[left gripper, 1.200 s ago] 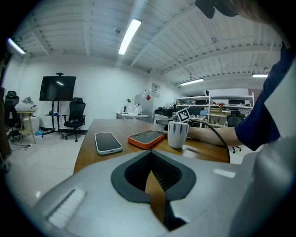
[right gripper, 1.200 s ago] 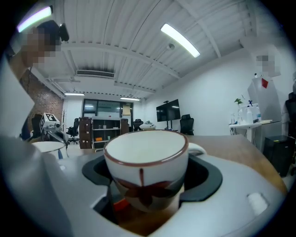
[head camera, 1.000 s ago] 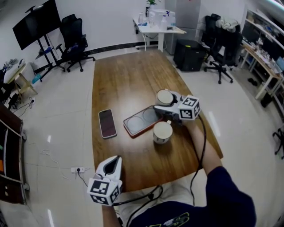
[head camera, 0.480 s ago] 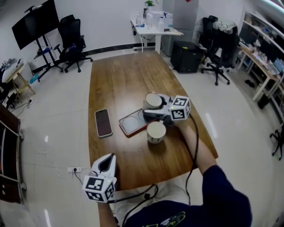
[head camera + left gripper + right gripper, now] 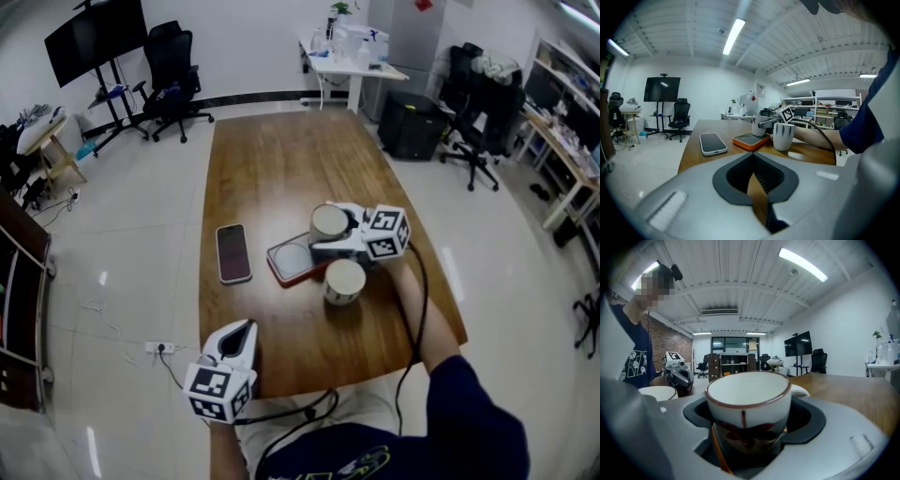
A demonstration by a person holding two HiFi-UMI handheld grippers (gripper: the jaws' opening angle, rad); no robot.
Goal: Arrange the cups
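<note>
We look down on a long wooden table (image 5: 272, 169) in an office. An orange tray (image 5: 289, 262) lies mid-table, with a phone (image 5: 233, 253) at its nine o'clock. Our right gripper (image 5: 330, 240) has its fingers clamped round a brown-rimmed cup (image 5: 329, 223). A second ago that cup hung at the tray's one o'clock; now it hides the tray's right-hand ring. The second cup (image 5: 344, 279) stands at the tray's four o'clock. Our left gripper (image 5: 244, 333), fingers closed on nothing, has stayed at the table's seven o'clock edge.
</note>
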